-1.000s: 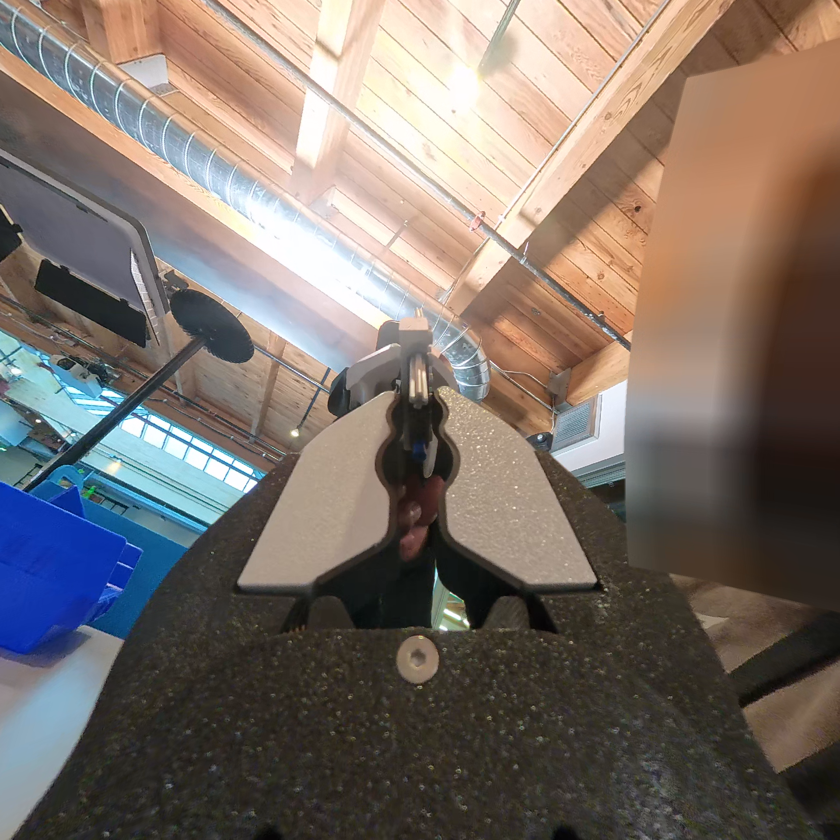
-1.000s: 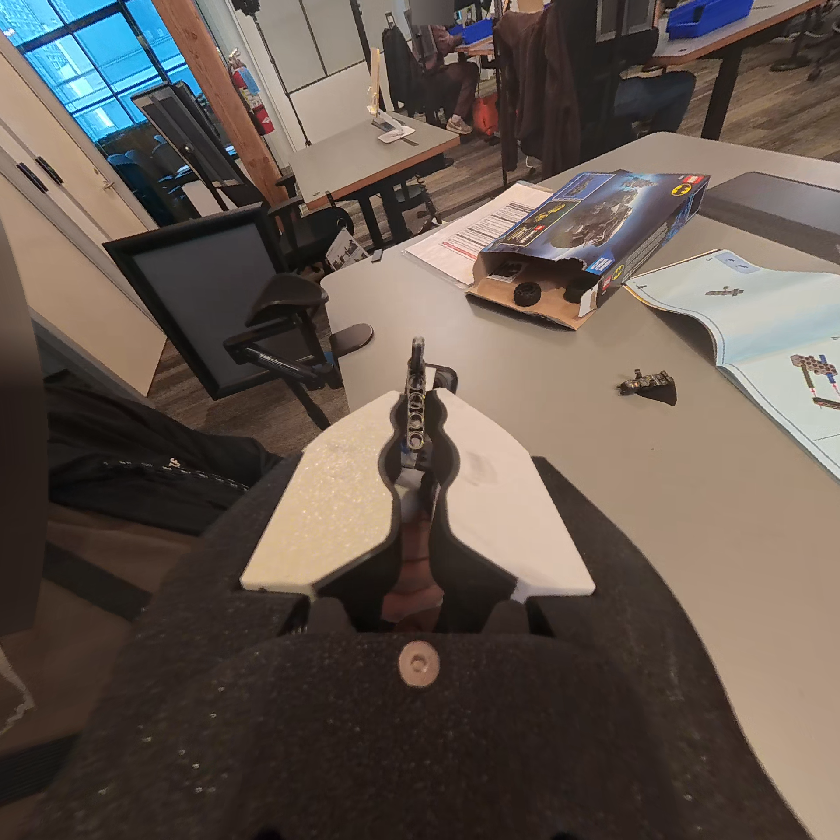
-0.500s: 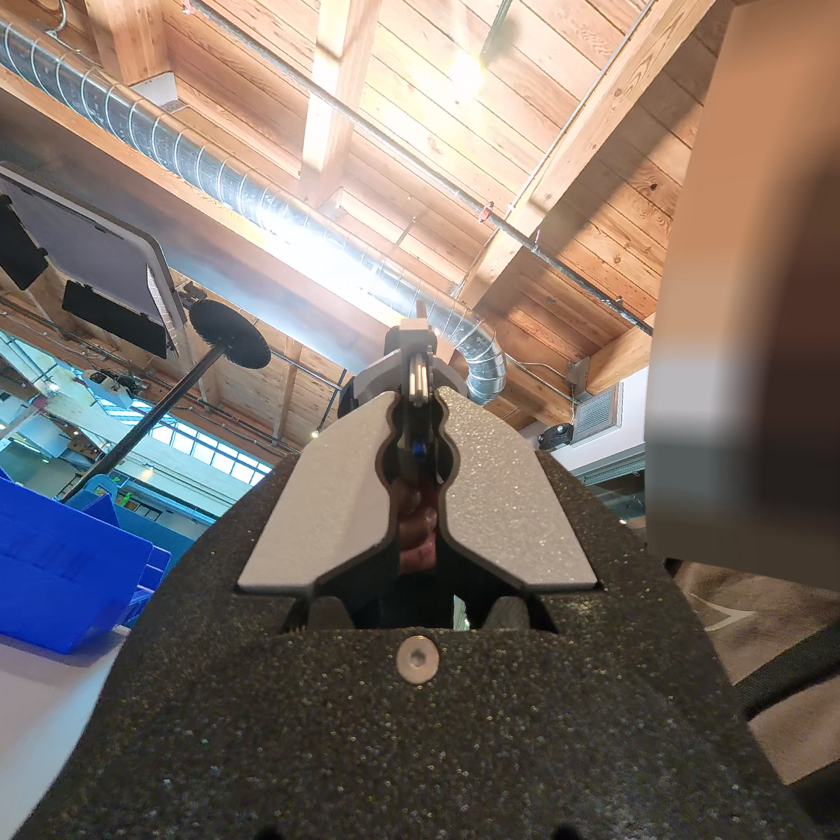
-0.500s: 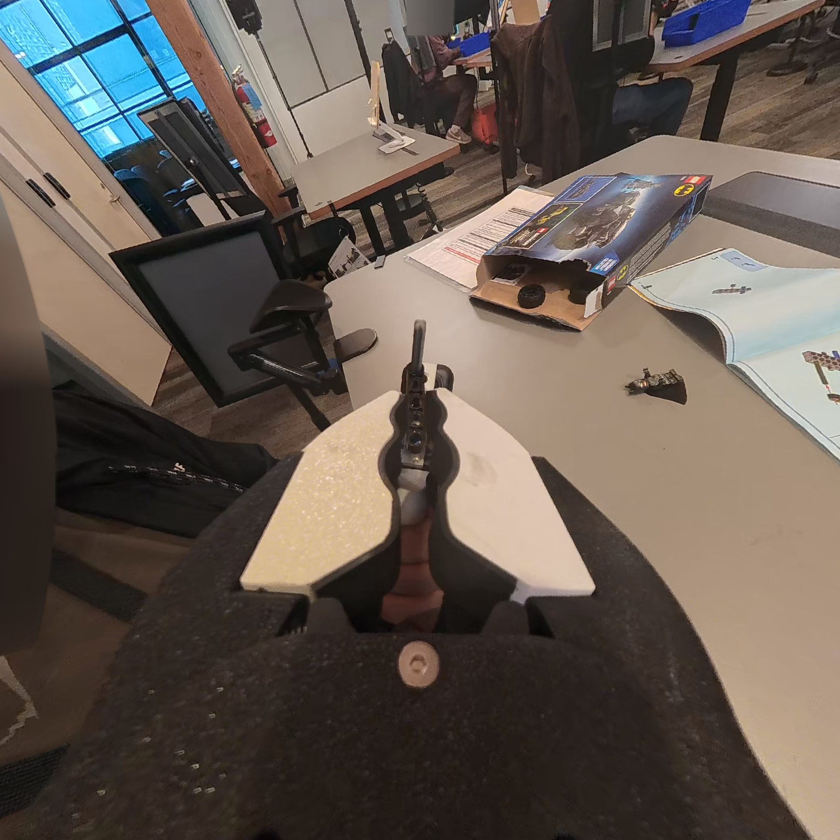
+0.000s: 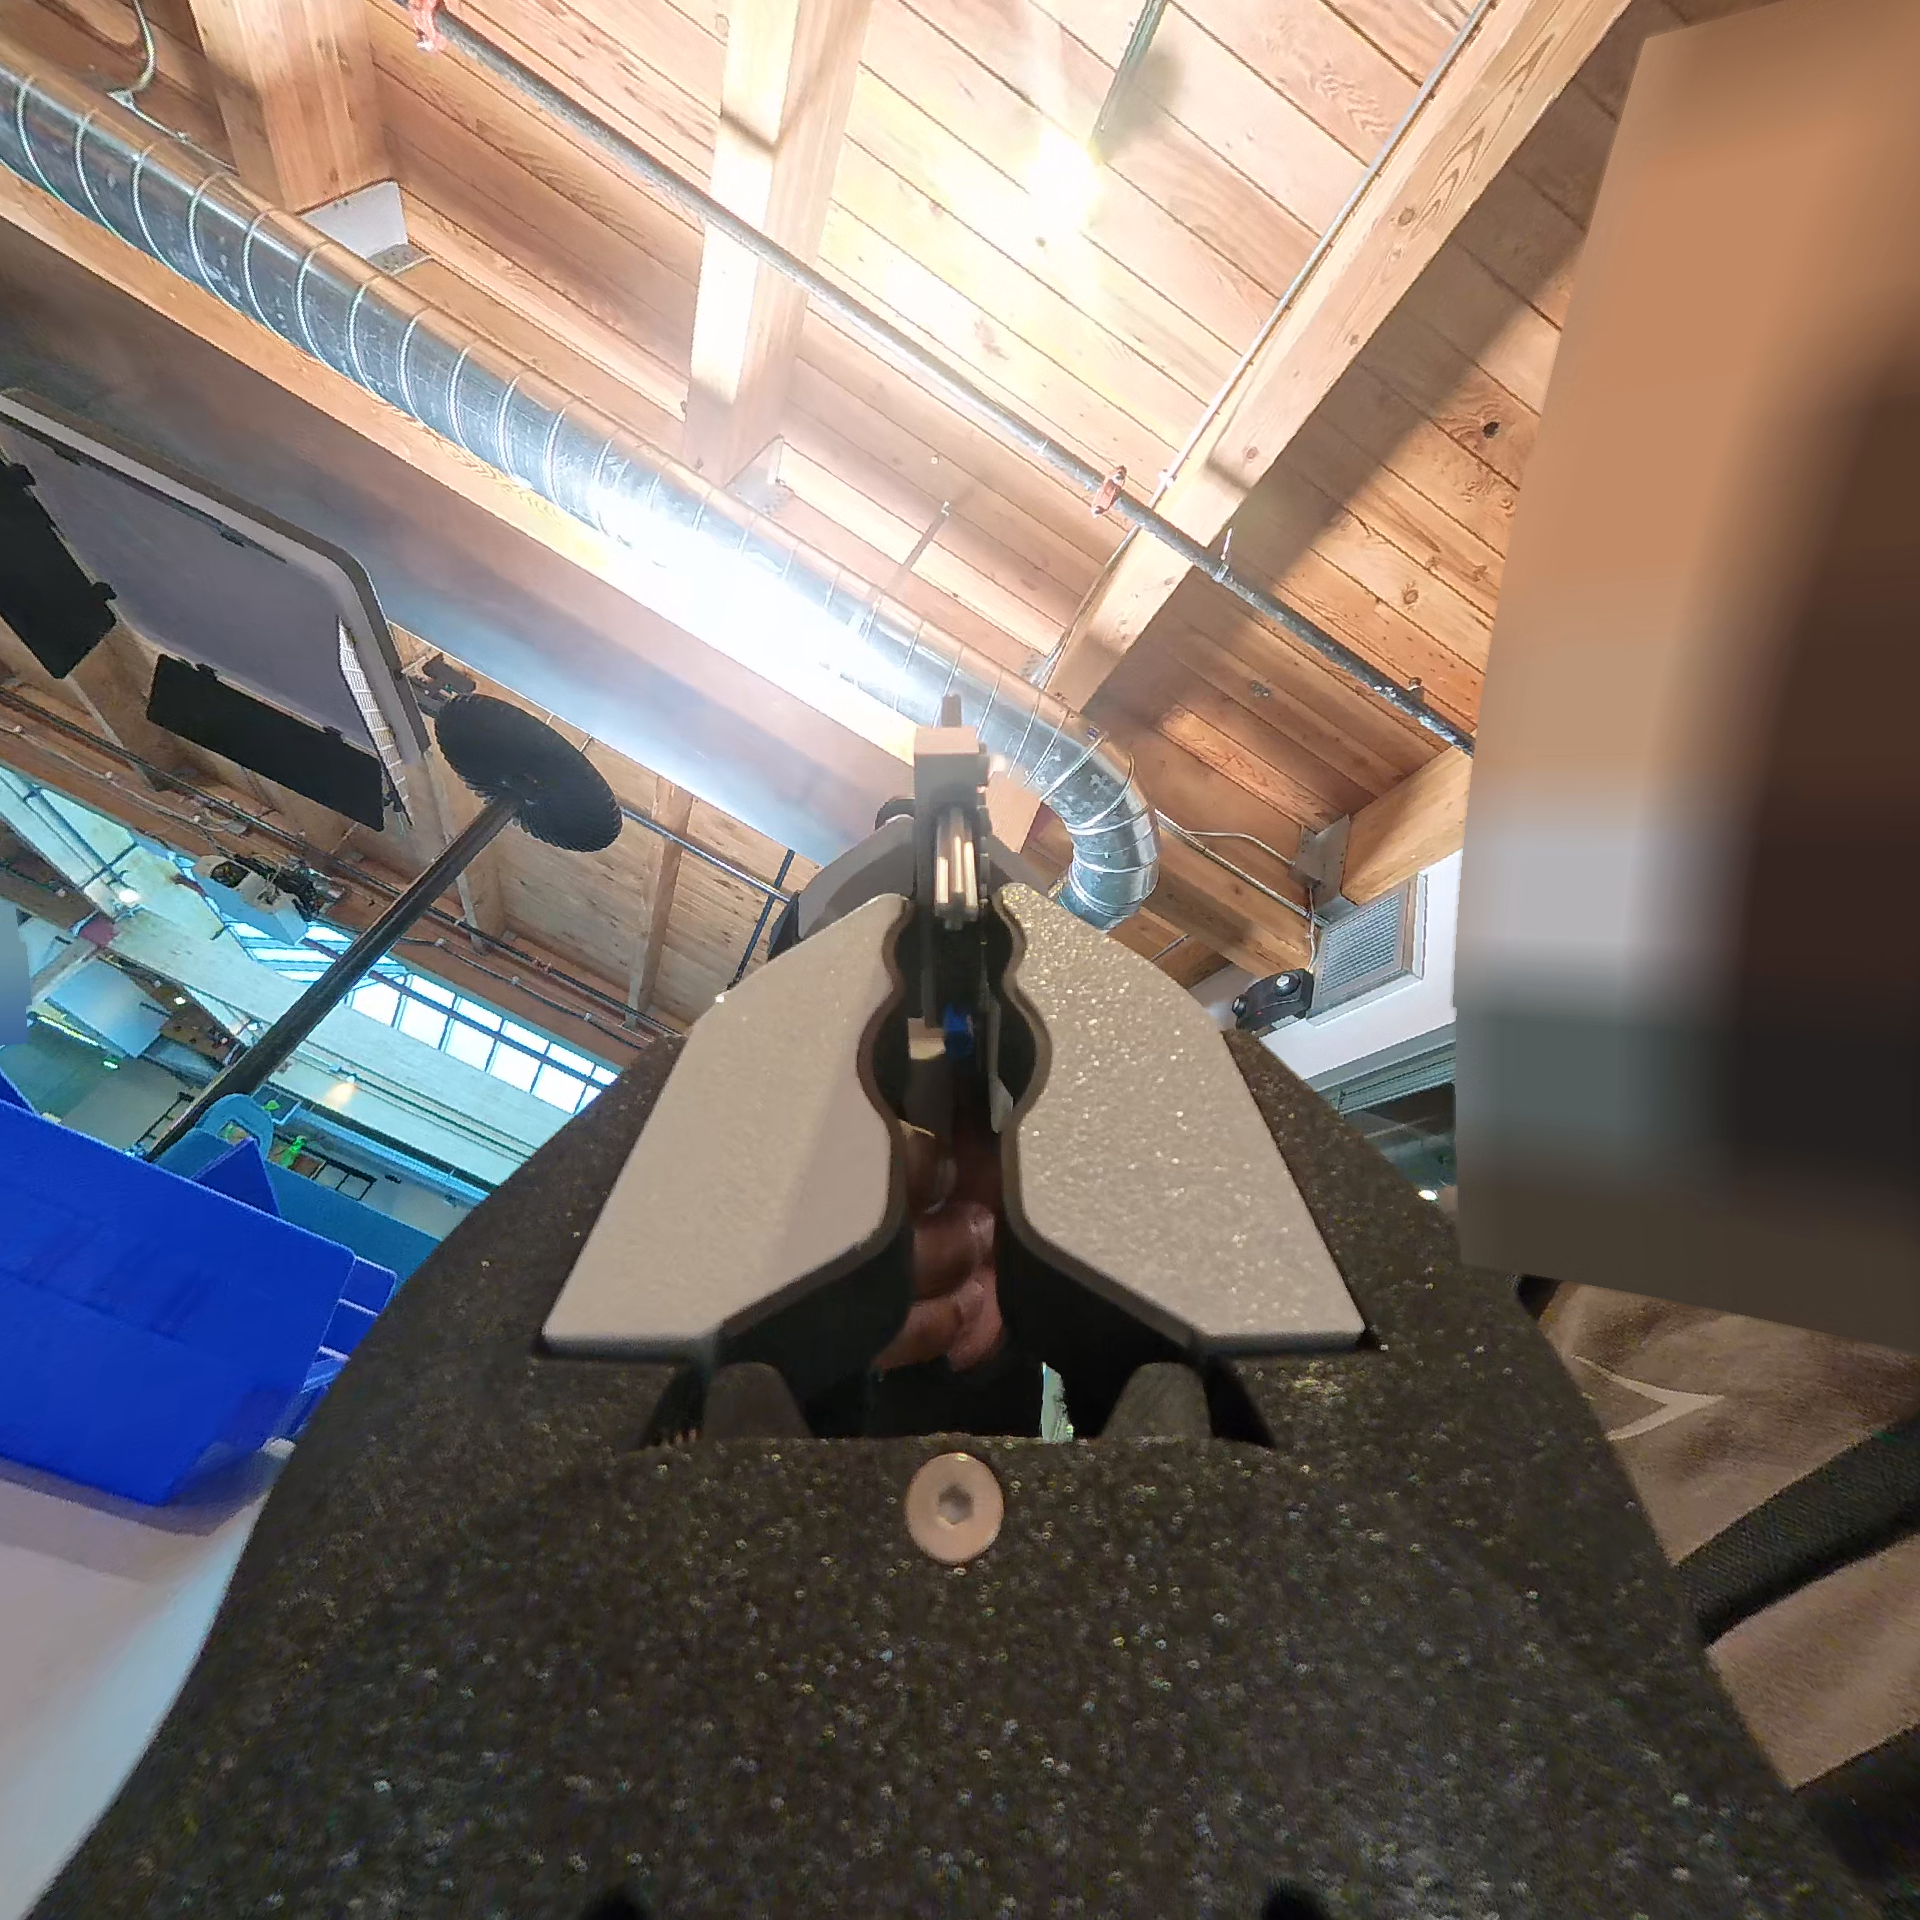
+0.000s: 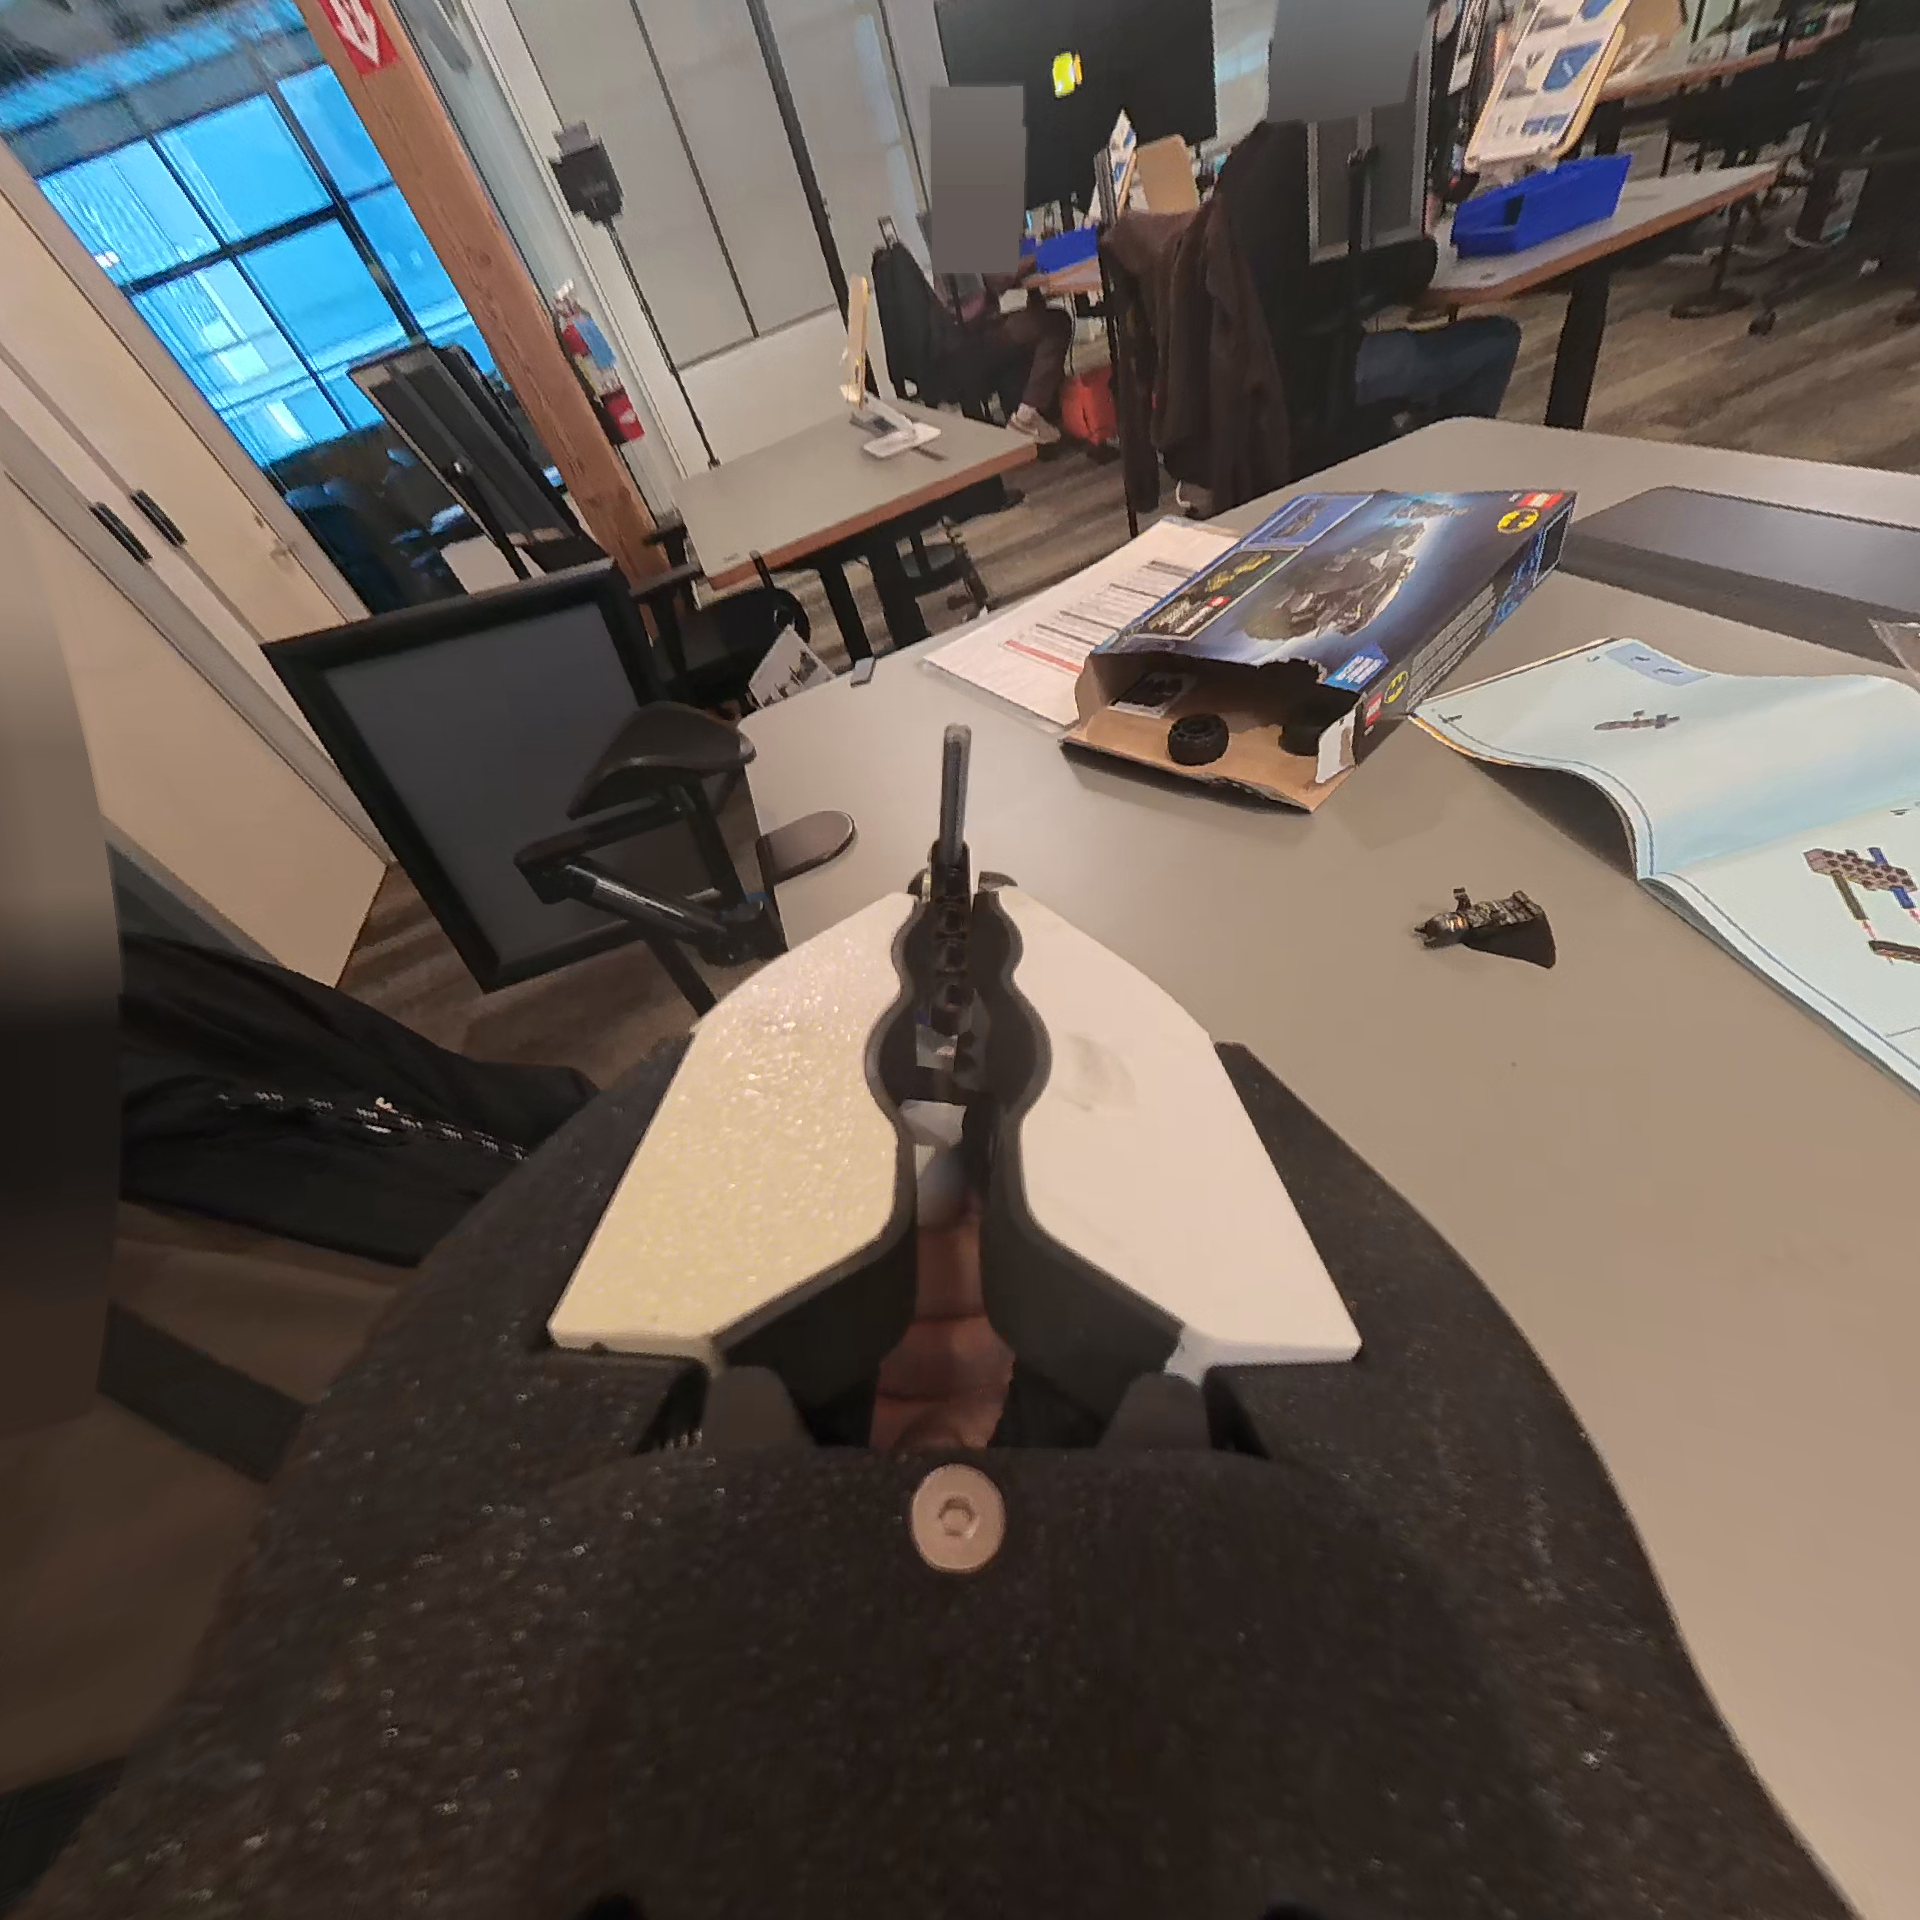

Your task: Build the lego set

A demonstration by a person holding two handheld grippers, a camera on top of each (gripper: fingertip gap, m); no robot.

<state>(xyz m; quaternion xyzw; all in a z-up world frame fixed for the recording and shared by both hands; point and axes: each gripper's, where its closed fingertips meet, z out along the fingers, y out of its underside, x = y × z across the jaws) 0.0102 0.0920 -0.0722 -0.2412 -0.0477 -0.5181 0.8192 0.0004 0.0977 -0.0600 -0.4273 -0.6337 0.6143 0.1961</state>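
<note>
Both tongs clenched: left gripper on grey brick assembly, right gripper on black beam. Light, stiff, prob. slippery plastic; hold mid-body.

an open-plan office: grey desk, office chair beside it, more desks beyond, timber ceiling overhead.
</note>
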